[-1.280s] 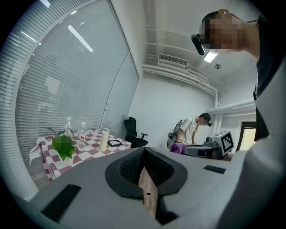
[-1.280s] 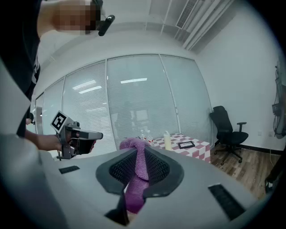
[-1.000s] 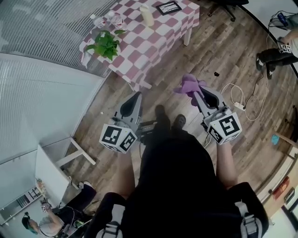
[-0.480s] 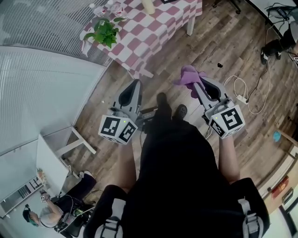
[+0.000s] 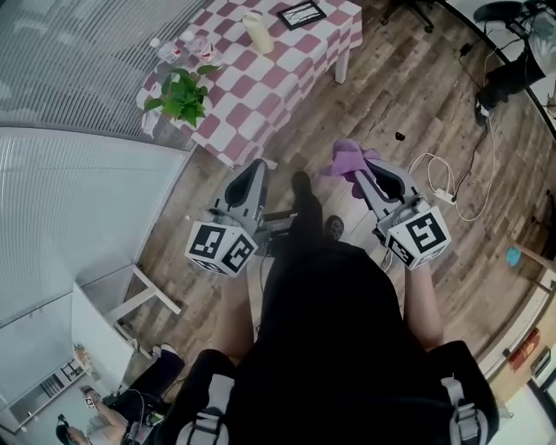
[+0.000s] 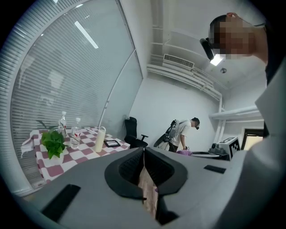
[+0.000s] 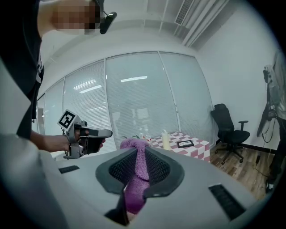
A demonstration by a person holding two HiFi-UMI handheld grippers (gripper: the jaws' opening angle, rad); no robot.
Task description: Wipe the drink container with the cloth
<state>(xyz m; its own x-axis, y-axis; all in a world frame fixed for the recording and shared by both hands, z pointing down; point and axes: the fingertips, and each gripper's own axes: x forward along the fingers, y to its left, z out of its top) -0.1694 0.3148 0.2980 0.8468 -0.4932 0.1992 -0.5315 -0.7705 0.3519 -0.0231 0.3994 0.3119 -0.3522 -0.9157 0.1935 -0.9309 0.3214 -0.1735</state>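
The drink container, a cream bottle (image 5: 254, 33), stands on the red-and-white checkered table (image 5: 287, 65); both gripper views show it some way ahead: the cream bottle (image 6: 100, 139) and the cream bottle (image 7: 166, 140). My right gripper (image 5: 359, 167) is shut on a purple cloth (image 5: 347, 158), which bulges out past the jaws as the purple cloth (image 7: 135, 166) in the right gripper view. My left gripper (image 5: 257, 165) is shut with nothing in it (image 6: 144, 149). Both grippers hover over the wooden floor, short of the table.
On the table are a potted plant (image 5: 178, 97), two water bottles (image 5: 187, 43) and a black frame (image 5: 302, 12). A white cable (image 5: 443, 187) lies on the floor at right. An office chair (image 6: 133, 130) and another person (image 6: 183, 133) are beyond the table.
Both grippers have moved forward toward the table, and the head view has shifted so that the table sits lower and further left. The right still grips the cloth.
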